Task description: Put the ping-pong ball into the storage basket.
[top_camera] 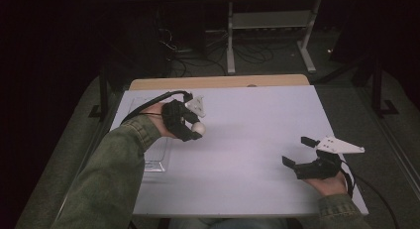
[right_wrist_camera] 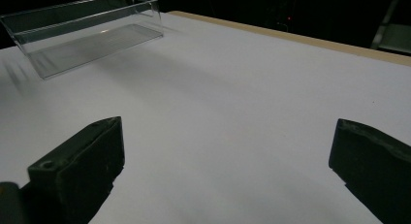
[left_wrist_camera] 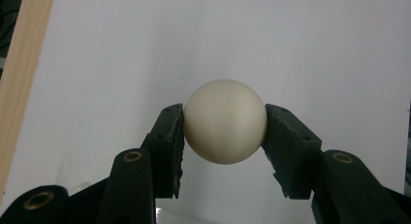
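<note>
Left gripper view: my left fingers (left_wrist_camera: pixel 170 136) clamp the cream smooth ball (left_wrist_camera: pixel 225 120), pickup done; clear plastic bin (right_wrist_camera: pixel 82 32) at worktop's left edge awaits; right fingers (right_wrist_camera: pixel 97 156) gape empty.

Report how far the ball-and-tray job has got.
Done: the left hand-held gripper is shut on the white ball, pads pressing on both its sides, above the white table. In hand: the ball is being carried beside the clear tray. Left, probably: setting the ball into that tray, which looks empty in the right gripper view. The right hand-held gripper waits open and holds nothing.
</note>
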Available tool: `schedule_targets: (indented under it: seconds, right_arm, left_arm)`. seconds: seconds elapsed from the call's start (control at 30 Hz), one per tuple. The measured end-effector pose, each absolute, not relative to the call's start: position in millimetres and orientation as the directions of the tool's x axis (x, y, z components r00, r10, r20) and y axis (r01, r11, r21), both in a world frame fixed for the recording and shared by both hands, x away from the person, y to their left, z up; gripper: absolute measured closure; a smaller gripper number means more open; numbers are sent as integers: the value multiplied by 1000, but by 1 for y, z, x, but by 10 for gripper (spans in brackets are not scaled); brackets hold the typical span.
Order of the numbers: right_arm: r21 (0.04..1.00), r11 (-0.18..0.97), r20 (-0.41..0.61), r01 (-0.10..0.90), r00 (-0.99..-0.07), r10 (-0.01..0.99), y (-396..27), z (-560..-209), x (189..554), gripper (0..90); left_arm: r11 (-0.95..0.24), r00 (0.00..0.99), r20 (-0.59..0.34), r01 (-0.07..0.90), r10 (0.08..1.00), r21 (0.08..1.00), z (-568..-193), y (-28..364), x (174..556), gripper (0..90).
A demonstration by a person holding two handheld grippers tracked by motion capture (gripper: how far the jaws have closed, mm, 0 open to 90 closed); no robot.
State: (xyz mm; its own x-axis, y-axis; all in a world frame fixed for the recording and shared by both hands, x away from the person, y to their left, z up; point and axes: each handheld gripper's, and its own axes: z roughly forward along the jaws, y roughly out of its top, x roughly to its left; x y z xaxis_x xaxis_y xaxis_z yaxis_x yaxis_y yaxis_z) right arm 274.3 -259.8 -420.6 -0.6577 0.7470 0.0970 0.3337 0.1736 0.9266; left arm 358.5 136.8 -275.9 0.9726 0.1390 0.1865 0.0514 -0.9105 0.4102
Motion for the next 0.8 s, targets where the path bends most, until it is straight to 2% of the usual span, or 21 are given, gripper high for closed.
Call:
schedule_targets:
  seconds: [0.8]
  right_arm:
    - [925, 176, 97, 337, -657, 747, -260, -421, 274, 0]
  left_arm:
    - [-913, 956, 194, 131, 219, 387, -261, 196, 357, 508]
